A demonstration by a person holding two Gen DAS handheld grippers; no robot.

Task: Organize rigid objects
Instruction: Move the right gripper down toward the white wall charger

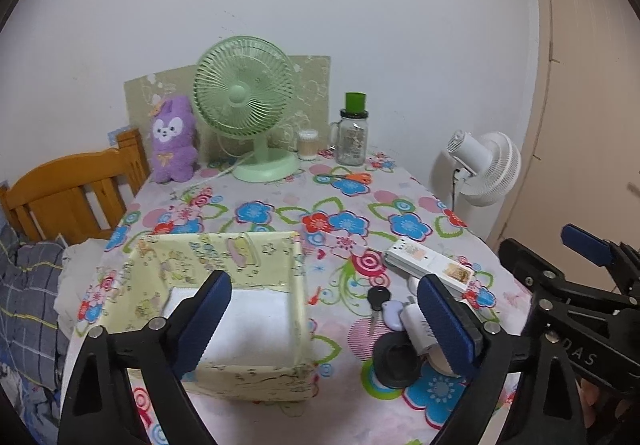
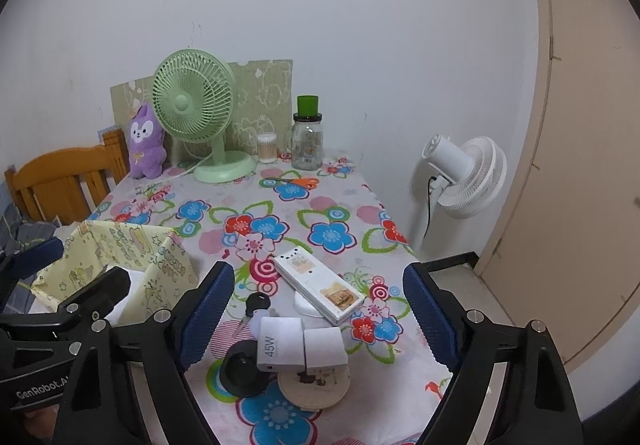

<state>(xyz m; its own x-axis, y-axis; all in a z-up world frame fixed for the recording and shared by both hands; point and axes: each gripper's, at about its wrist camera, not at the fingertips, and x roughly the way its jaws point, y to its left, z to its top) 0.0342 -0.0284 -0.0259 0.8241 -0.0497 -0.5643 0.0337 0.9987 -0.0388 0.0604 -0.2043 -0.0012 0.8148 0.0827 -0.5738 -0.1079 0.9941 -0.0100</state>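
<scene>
- Your left gripper (image 1: 320, 321) hangs spread and empty over the yellow box (image 1: 224, 261) at the table's near left edge.
- Your right gripper (image 2: 318, 309) is spread, holding nothing, above the clutter near the front edge.
- The white charger (image 2: 280, 343) there looks stiff, smooth and light; pinch its flat sides.
- The key (image 2: 254, 305) looks thin and slippery.

1. Fabric storage box (image 1: 224, 285) sits on the near left of the table (image 1: 280, 201).
2. Right of it: key (image 2: 256, 305), 2 chargers (image 2: 280, 343) side by side, remote control (image 2: 318, 287) behind them.
3. At the table's back: plush toy (image 1: 173, 141), desk fan (image 1: 244, 105), glass jar (image 1: 352, 137).
4. Standing fan (image 2: 468, 177) stands right of the table.
</scene>
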